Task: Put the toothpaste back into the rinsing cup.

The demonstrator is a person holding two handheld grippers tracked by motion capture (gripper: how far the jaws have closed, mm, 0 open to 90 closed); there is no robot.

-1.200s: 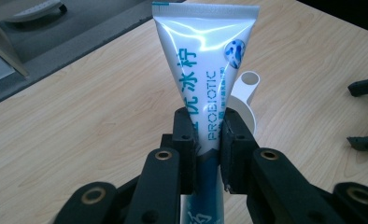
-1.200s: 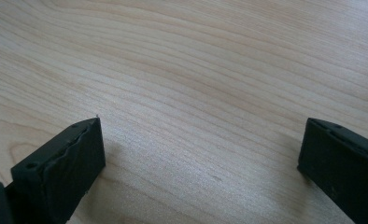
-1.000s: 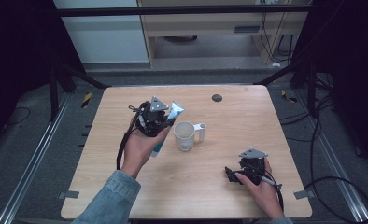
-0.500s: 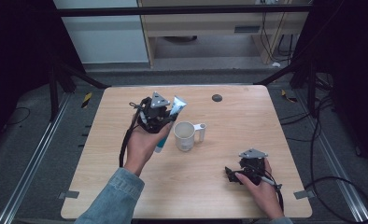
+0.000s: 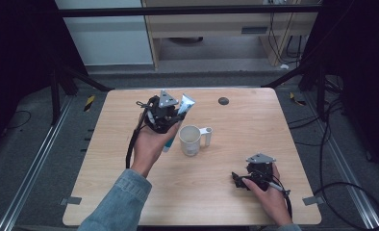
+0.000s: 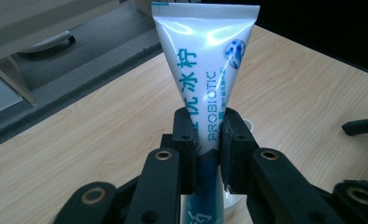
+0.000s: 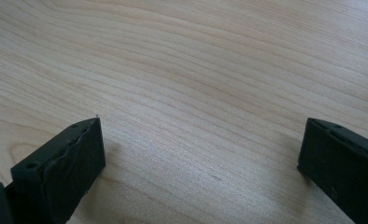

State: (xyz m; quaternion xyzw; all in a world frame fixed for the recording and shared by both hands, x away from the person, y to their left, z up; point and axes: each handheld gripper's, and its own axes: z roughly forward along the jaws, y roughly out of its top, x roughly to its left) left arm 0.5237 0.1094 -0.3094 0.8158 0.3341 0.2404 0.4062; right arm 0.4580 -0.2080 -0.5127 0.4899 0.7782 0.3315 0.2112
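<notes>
Table: a light wooden table (image 5: 226,192) with visible grain, rounded corners, seen from above in the high view.
Room: dark surroundings; grey floor with metal rails at 9 o'clock and 3 o'clock of the table; pale cabinets and a wooden bench at 12 o'clock; loose cables on the floor at 3 o'clock.
Small mark: a dark round disc (image 5: 223,101) lies on the tabletop towards 12 o'clock, well apart from the rest.
Mug: a white mug (image 5: 190,140) stands upright near the table's middle, its handle pointing to 3 o'clock.
Left gripper: the left gripper (image 6: 209,140) is held above the table at about 10 o'clock from the mug, in a hand with a denim sleeve.
Left gripper grip: clenched tight on a toothpaste tube (image 6: 205,60); both pads press its sides about mid-length.
Toothpaste tube: white and blue with printed lettering, crimped flat end at 12 o'clock in the left gripper view, lower end hidden behind the jaws; in the high view it slants just beside the mug at 9 o'clock.
Right gripper: the right gripper (image 7: 201,154) sits low on the table at about 4 o'clock from the mug, well apart from it.
Right gripper grip: released, jaws wide apart, bare wood between them.
</notes>
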